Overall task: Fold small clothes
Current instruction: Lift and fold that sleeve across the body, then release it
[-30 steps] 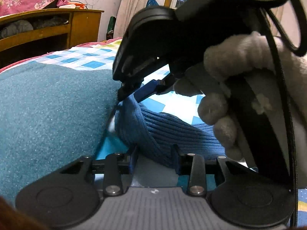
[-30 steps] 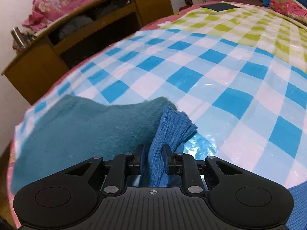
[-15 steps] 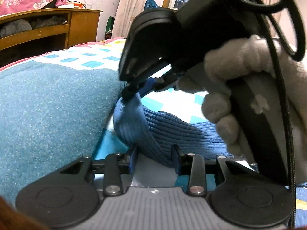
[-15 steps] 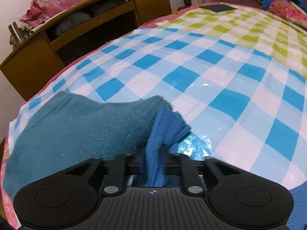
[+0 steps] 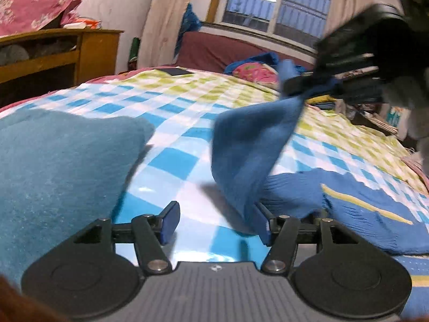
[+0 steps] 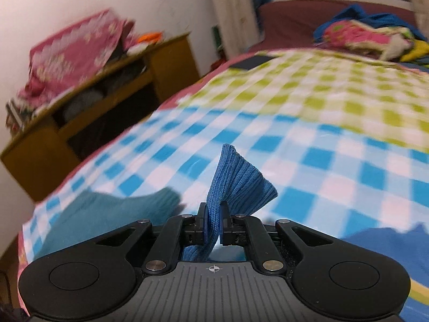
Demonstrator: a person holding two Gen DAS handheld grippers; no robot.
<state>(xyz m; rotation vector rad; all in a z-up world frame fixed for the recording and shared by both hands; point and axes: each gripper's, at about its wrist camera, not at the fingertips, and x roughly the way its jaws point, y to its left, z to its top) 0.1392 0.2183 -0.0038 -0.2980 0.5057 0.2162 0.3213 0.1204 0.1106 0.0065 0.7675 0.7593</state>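
Note:
A blue ribbed knit garment (image 5: 249, 147) with a yellow stripe lies on the checked bedsheet (image 5: 171, 107). One part of it hangs up from my right gripper (image 5: 308, 86), seen at the upper right of the left wrist view. In the right wrist view my right gripper (image 6: 213, 228) is shut on a ribbed edge of the blue garment (image 6: 236, 185). My left gripper (image 5: 215, 224) is open and low over the sheet. The hanging cloth brushes its right finger (image 5: 261, 226). Nothing is between its pads.
A teal fleece cloth (image 5: 53, 161) lies on the bed to the left and also shows in the right wrist view (image 6: 107, 214). A wooden cabinet (image 6: 88, 112) stands beside the bed. A pile of clothes (image 6: 367, 35) lies at the far end, under a window (image 5: 276, 0).
My left gripper has opened and let go of the blue garment. My right gripper has lifted its held edge up and away to the right, off the teal cloth.

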